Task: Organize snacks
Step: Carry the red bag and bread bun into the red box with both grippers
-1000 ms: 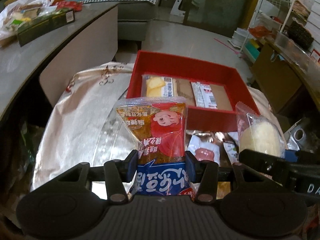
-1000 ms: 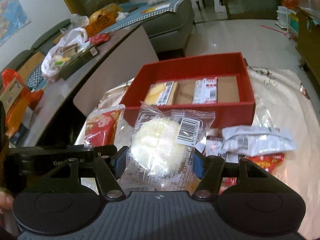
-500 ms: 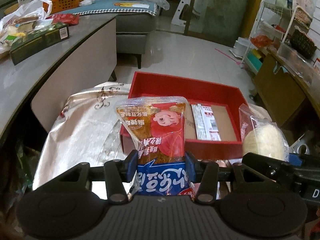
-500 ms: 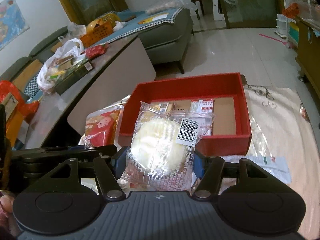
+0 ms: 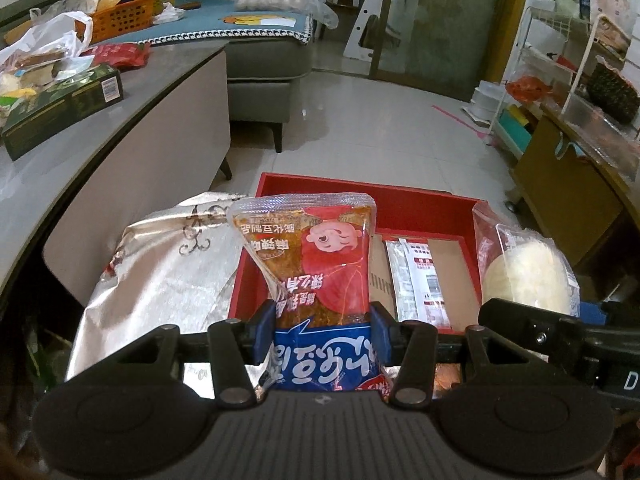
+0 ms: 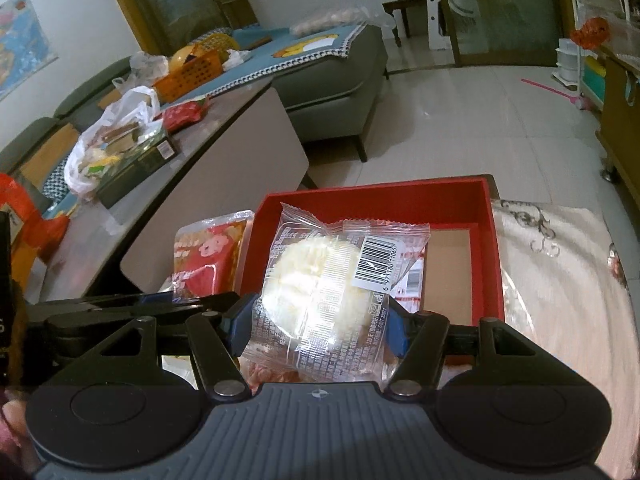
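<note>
My left gripper [image 5: 322, 334] is shut on a red, orange and blue snack packet [image 5: 316, 264], held upright over the near left part of the red box [image 5: 424, 208]. My right gripper [image 6: 316, 326] is shut on a clear-wrapped pale round pastry [image 6: 320, 280] with a barcode, held above the same red box [image 6: 380, 200]. The box has a brown cardboard floor and a white sachet [image 5: 418, 280] lying in it. Each packet shows in the other view: the pastry in the left wrist view [image 5: 524, 272], the snack packet in the right wrist view [image 6: 208, 256].
The box rests on a silvery patterned cloth [image 5: 168, 264] over a small table. A grey counter [image 5: 100, 132] on the left carries a dark green carton [image 5: 60, 108], bags and an orange basket. A grey sofa [image 6: 336, 80] and tiled floor lie beyond; shelving [image 5: 560, 80] stands at right.
Both grippers have risen and moved forward over the red box with their packets. The loose snacks in front of the box have dropped out of sight beneath the grippers.
</note>
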`<state>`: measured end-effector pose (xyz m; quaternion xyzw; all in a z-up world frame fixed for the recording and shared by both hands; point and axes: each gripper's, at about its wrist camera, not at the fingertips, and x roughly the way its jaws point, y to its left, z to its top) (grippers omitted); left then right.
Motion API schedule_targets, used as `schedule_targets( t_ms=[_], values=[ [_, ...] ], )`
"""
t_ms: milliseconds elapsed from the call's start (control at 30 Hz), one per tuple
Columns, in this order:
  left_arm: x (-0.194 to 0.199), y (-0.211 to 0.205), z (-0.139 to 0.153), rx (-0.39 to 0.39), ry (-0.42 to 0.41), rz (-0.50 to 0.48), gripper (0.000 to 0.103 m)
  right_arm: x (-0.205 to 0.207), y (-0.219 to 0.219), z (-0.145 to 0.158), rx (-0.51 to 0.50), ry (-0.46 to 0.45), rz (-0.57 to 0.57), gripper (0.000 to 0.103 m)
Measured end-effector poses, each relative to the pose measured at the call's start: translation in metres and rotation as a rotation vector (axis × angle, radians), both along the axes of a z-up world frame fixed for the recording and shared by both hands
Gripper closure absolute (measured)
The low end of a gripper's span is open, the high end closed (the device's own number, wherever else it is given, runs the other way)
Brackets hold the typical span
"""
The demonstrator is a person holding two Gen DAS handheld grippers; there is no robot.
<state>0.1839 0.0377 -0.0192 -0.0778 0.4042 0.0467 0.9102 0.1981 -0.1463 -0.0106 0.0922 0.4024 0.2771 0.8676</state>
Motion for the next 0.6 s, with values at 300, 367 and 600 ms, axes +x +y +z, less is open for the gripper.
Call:
schedule_targets(
  t_ms=[300, 367, 600],
  values=[
    [0.027, -0.001, -0.005, 0.022, 0.000, 0.011, 0.061, 0.023, 0.002, -0.006, -0.018, 0.010, -0.006, 0.033],
    [0.033, -0.001, -0.006, 0.025, 0.001, 0.015, 0.061, 0.028, 0.003, -0.008, -0.019, 0.012, -0.007, 0.033],
    [0.050, 0.000, -0.013, 0.031, 0.010, 0.020, 0.061, 0.047, 0.008, -0.015, -0.025, 0.023, -0.008, 0.033]
  ],
)
